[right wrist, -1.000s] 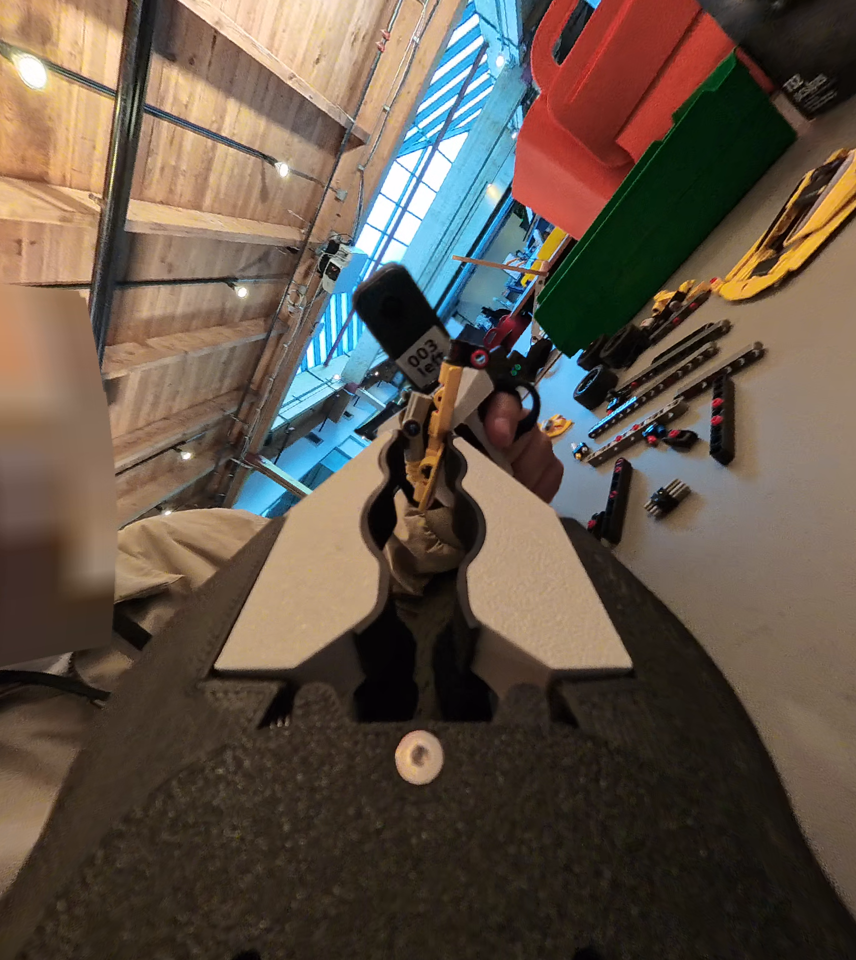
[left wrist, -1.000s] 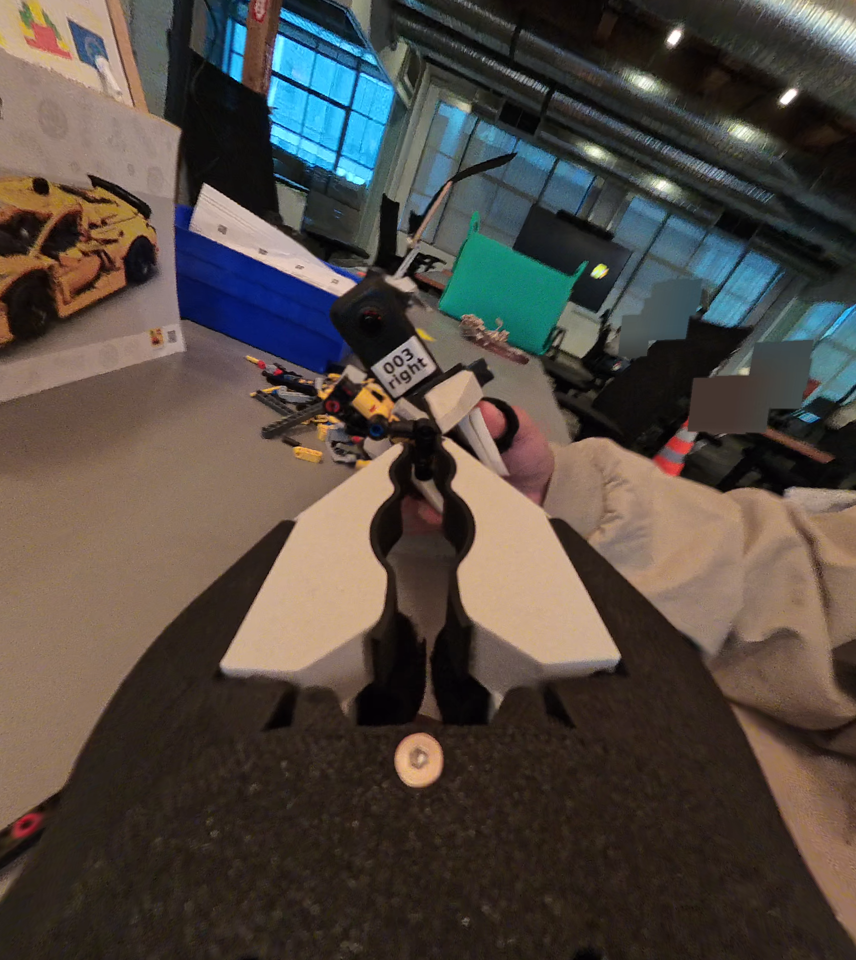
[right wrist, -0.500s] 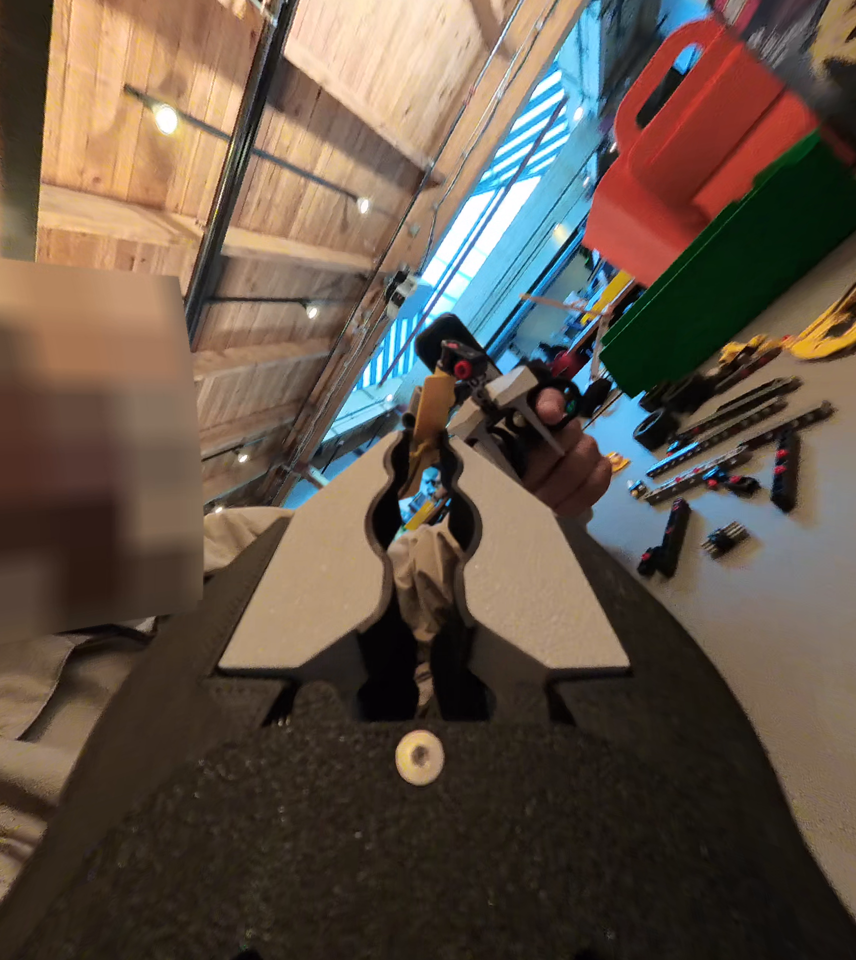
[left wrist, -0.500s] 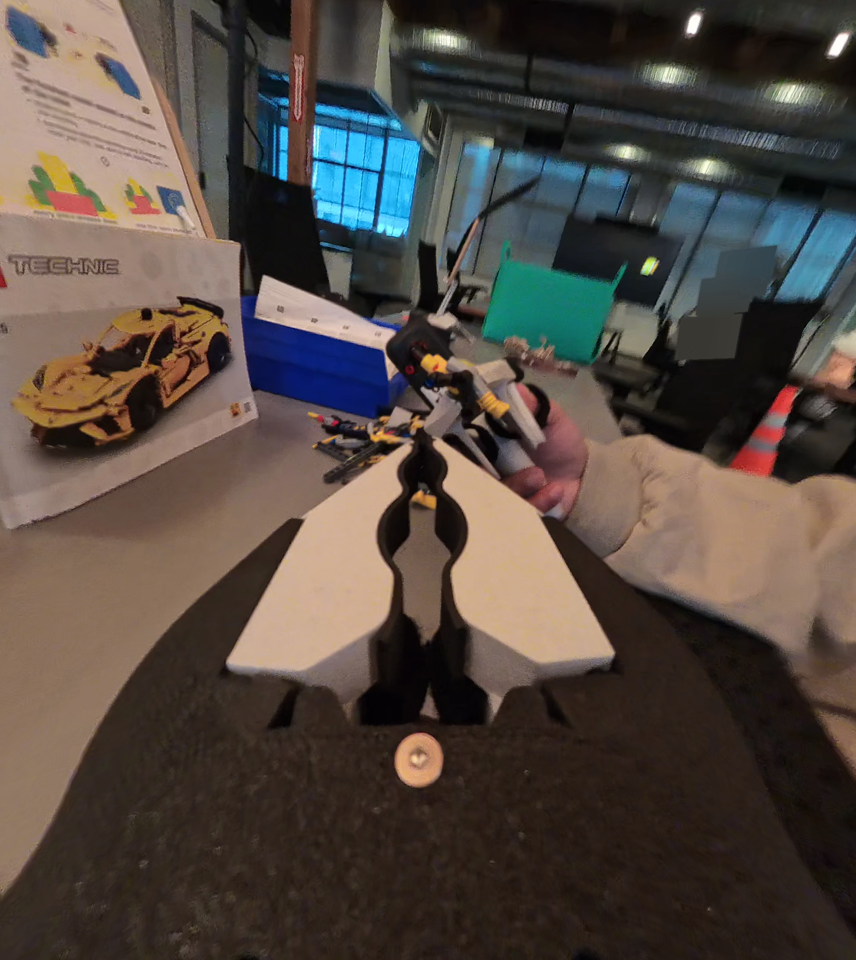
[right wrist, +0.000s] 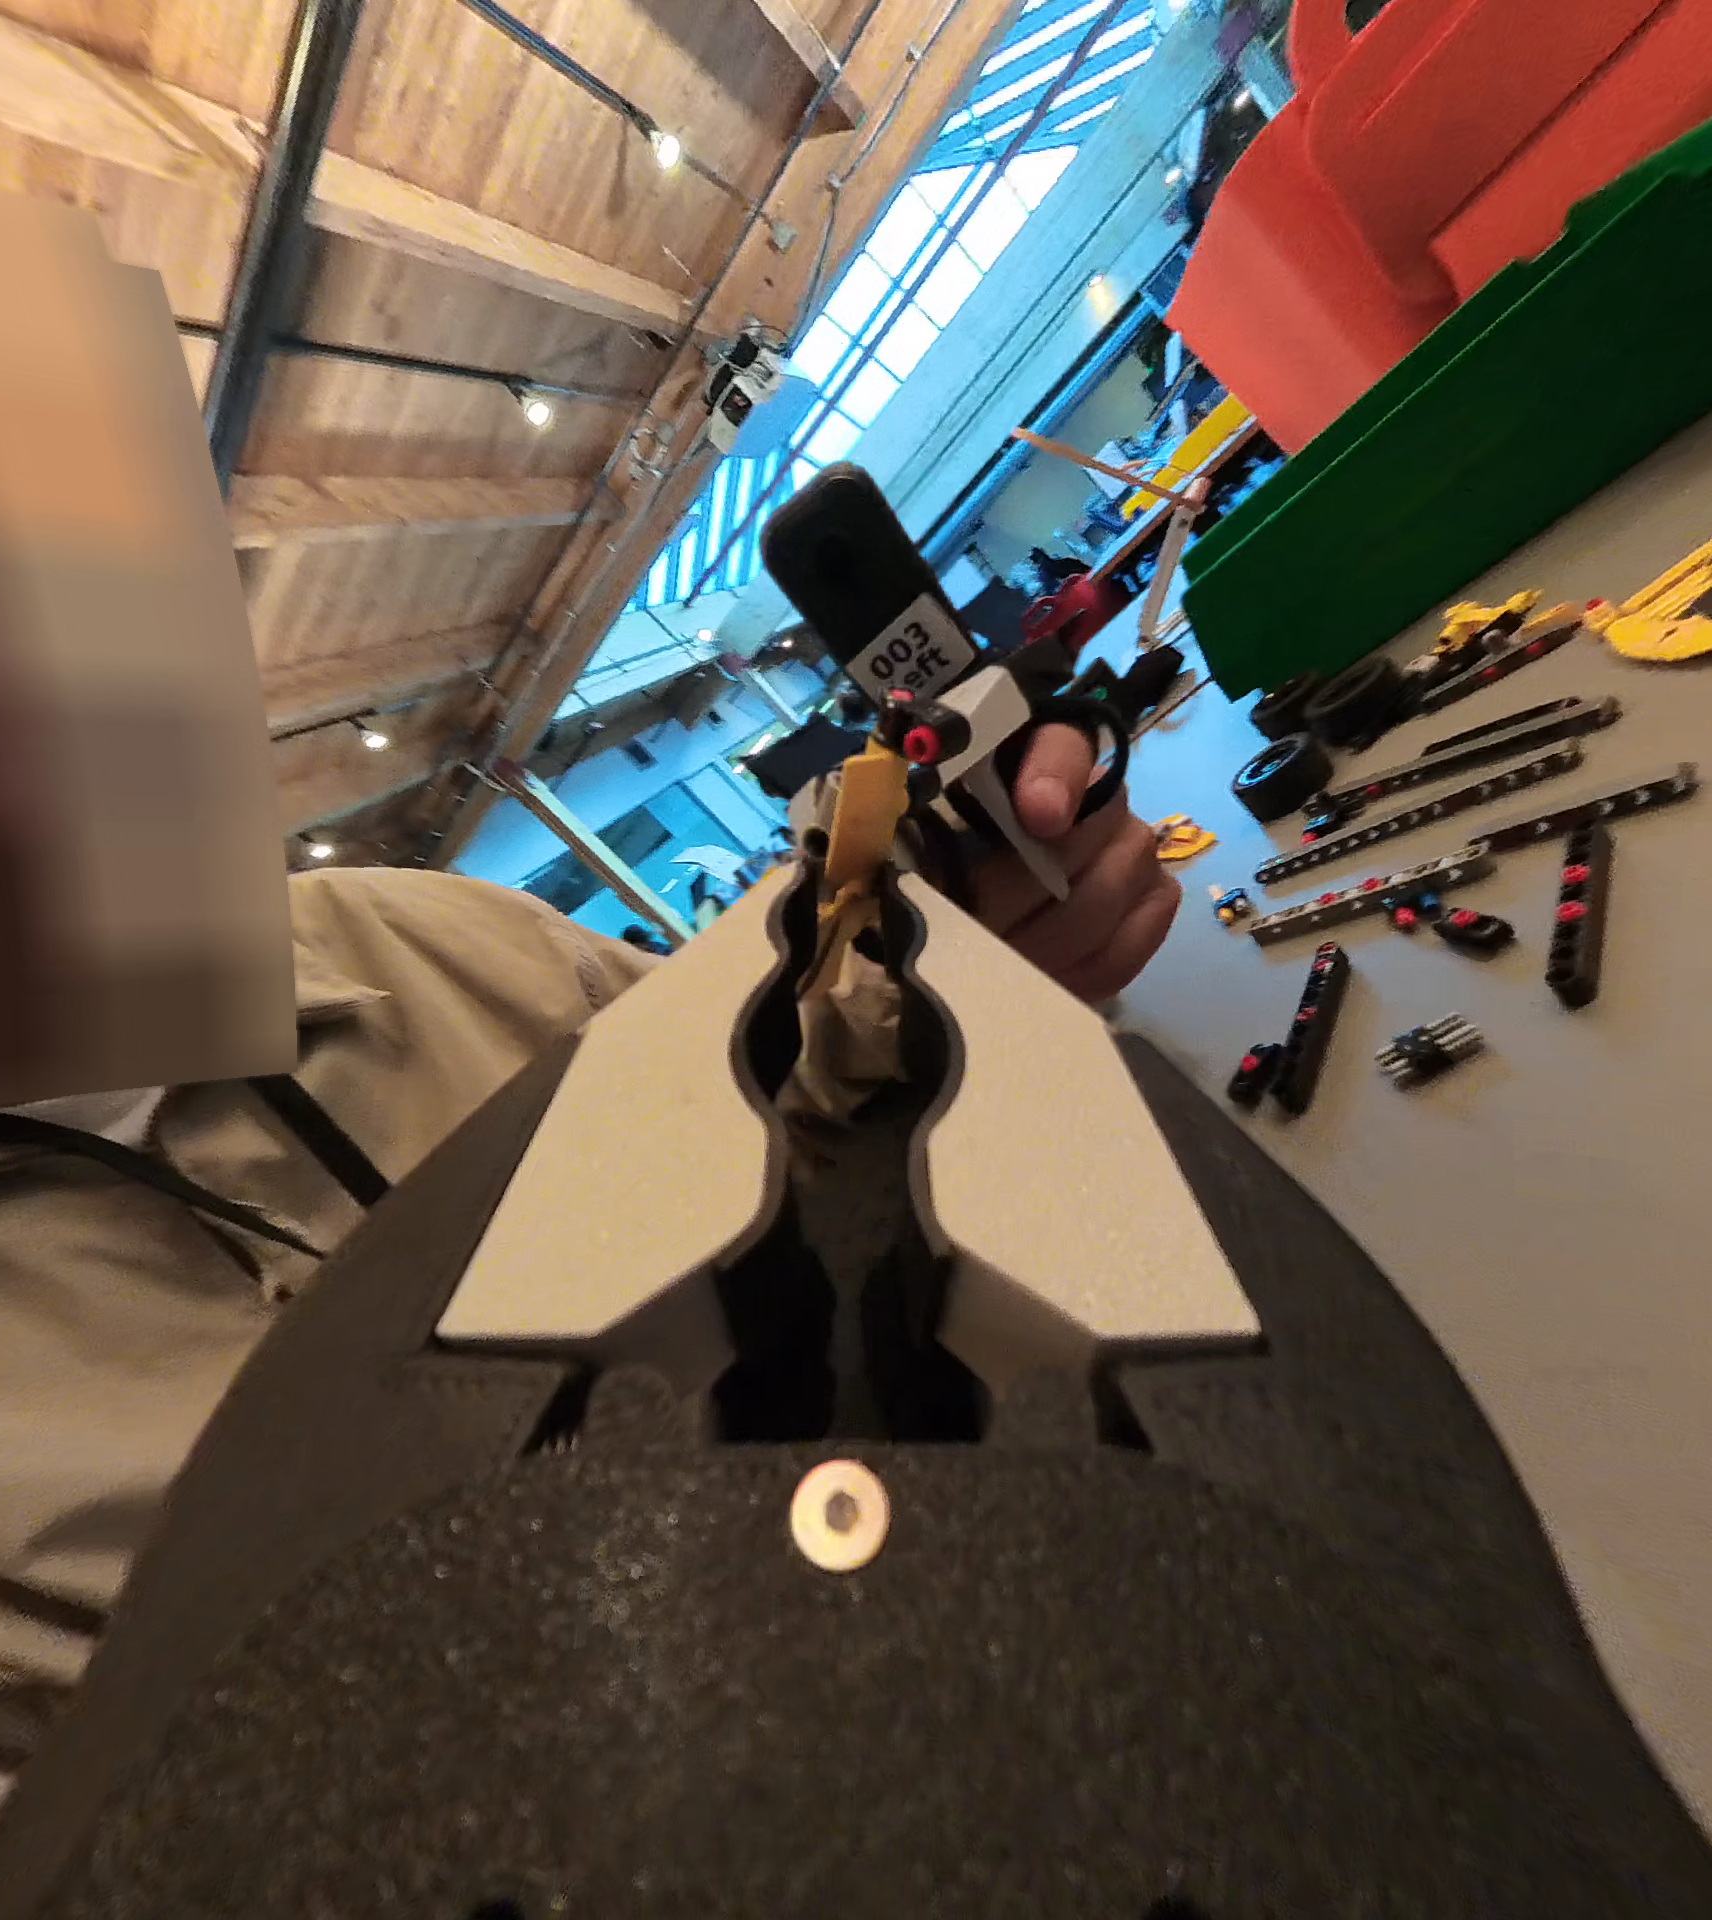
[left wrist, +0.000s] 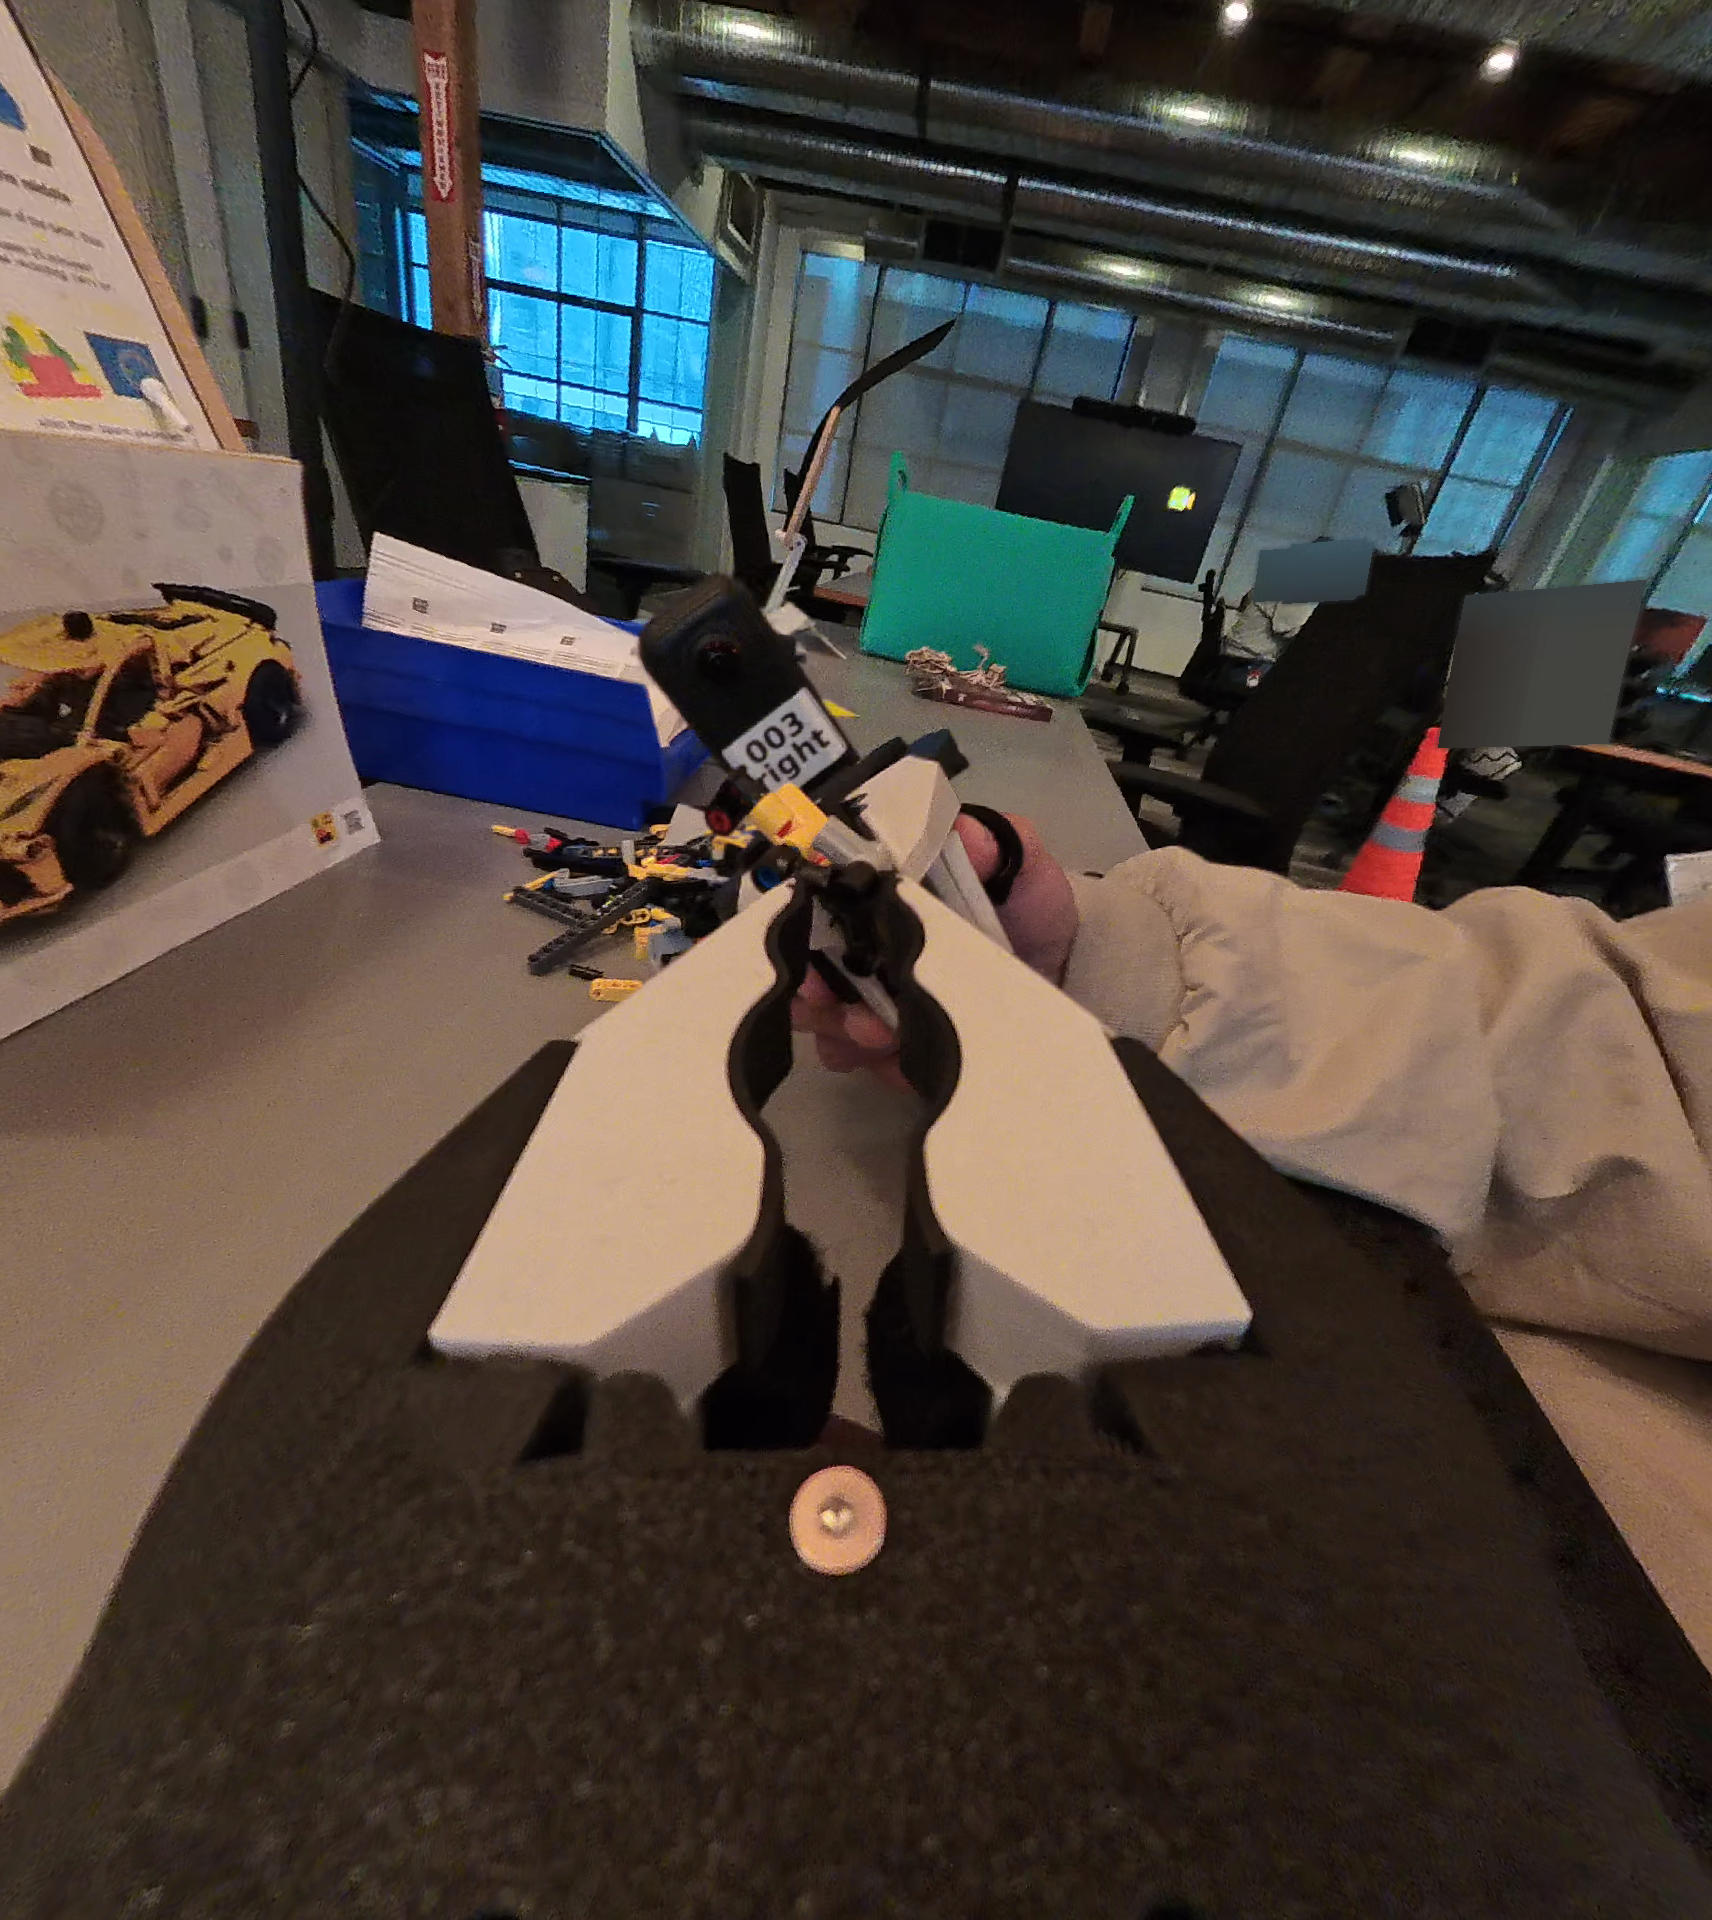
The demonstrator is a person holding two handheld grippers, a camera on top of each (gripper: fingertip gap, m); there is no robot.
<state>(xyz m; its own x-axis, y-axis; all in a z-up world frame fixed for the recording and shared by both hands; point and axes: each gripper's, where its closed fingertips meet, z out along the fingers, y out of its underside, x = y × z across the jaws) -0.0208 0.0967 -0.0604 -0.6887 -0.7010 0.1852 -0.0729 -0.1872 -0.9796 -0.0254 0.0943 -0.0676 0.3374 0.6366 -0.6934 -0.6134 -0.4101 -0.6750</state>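
Your left gripper (left wrist: 847,904) is clenched on a small black brick piece (left wrist: 857,914) at its fingertips, raised above the grey table (left wrist: 208,1091). Your right gripper (right wrist: 847,883) is clamped on a yellow brick piece (right wrist: 857,831) that carries a red pin (right wrist: 921,741) at its far end. The two grippers face each other tip to tip, so both pieces meet in one small cluster between them; from the left wrist view that cluster shows yellow, red and black parts just in front of the other gripper's camera. Whether the two pieces are actually joined, I cannot tell.

Beyond the cluster in the left wrist view, a heap of loose bricks (left wrist: 613,894) lies on the table, with a blue bin (left wrist: 488,717) of papers behind the heap and a booklet (left wrist: 104,717) showing a yellow car propped well to its left. In the right wrist view, long black beams (right wrist: 1454,821) with red pins lie on the table past the cluster, black wheels (right wrist: 1288,774) beside them, and a green bin (right wrist: 1517,436) behind those.
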